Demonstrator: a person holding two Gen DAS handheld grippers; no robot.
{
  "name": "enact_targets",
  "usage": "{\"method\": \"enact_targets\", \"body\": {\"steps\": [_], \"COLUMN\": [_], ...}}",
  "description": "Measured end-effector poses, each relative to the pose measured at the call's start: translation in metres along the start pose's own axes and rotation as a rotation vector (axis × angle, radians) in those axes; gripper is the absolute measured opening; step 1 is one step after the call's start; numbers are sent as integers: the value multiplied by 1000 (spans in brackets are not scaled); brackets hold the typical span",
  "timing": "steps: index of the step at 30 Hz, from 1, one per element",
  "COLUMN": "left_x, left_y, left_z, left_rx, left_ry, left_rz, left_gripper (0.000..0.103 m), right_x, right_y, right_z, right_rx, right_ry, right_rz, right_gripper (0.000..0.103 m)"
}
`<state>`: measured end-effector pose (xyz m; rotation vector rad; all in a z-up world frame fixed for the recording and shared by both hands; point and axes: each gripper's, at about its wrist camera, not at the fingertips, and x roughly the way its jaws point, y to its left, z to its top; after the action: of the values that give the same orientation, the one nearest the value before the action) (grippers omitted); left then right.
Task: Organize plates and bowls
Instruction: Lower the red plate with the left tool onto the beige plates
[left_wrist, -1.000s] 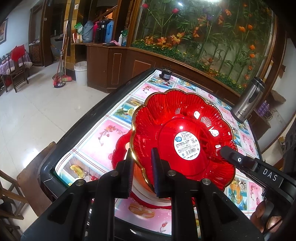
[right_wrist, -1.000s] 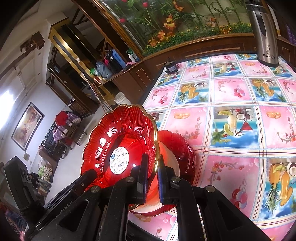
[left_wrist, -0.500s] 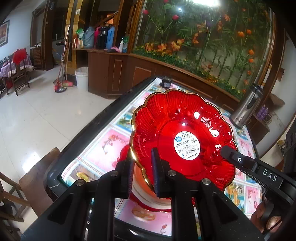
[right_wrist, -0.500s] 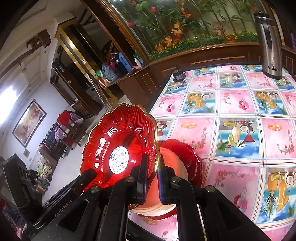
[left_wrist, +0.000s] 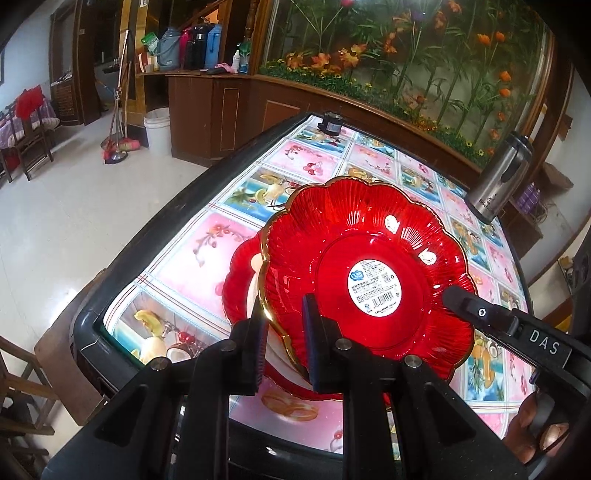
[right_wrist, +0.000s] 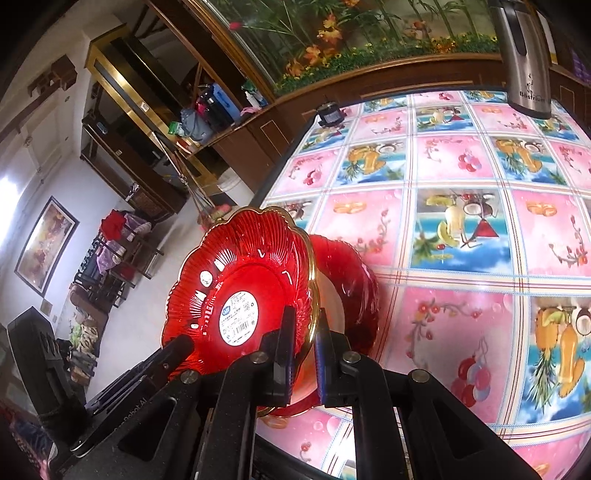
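My left fingers (left_wrist: 281, 325) and right fingers (right_wrist: 302, 349) both pinch the gold rim of the red flower plate (left_wrist: 369, 273), tilted above a red bowl (left_wrist: 240, 273) near the worktop (right_wrist: 461, 166) corner.

Fruit-print table (left_wrist: 207, 240) bears 1 red plate (left_wrist: 240, 280), steel flask (left_wrist: 498, 177), black jar (left_wrist: 331, 123).

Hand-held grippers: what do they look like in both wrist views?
Left hand-held gripper: matte black, two flat fingers with ribbed pads, silver screws. Right hand-held gripper: the same black build; its side carries white "DAS" lettering, with bare fingers behind it.
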<state>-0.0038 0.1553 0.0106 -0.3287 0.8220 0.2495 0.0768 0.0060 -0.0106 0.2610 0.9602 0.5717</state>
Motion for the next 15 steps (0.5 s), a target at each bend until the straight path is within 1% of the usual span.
{"method": "enact_targets", "body": {"steps": [9, 15], "left_x": [5, 11], "left_y": [-1, -5], "left_z": [-10, -13], "left_rx": [15, 36], "left_ry": [9, -3], "left_rz": [8, 21], "left_gripper": [16, 17], "right_x": [8, 10], "right_y": [-3, -10], "right_z": [-10, -15], "right_rx": [-2, 7], "right_ry": [18, 20], "right_rz": [-11, -18], "right_gripper": [9, 9]}}
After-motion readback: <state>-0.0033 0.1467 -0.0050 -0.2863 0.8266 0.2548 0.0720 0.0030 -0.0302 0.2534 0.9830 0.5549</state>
